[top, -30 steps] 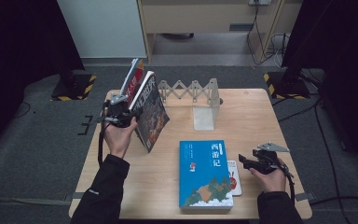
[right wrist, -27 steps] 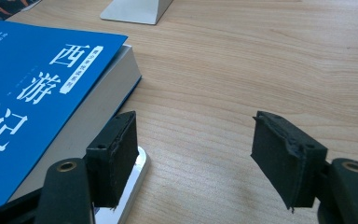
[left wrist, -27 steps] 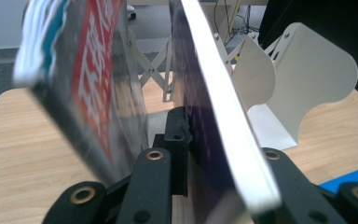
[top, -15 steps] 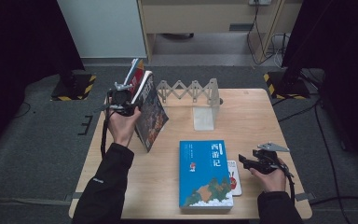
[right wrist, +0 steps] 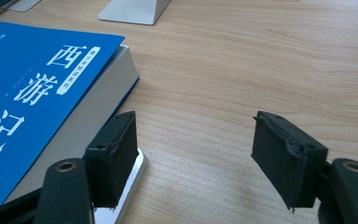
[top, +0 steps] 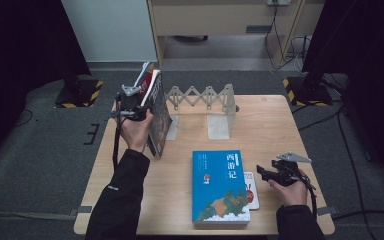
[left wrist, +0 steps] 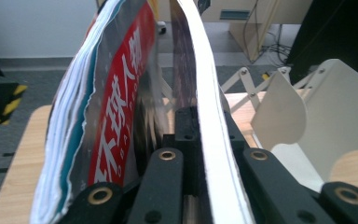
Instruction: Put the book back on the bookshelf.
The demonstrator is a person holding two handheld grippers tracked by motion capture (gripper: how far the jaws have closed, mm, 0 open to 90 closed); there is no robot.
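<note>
Pinching a thin book (left wrist: 205,121) upright with my left tongs (top: 130,102), right tongs (right wrist: 205,154) spread idle, I fear it slipping sideways off the counter's (top: 280,125) far-left edge.

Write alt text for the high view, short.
A person's left tongs grip a book held upright at the left end of a white accordion book rack on a wooden table. The right tongs rest open beside a blue book lying flat near the front edge.
</note>
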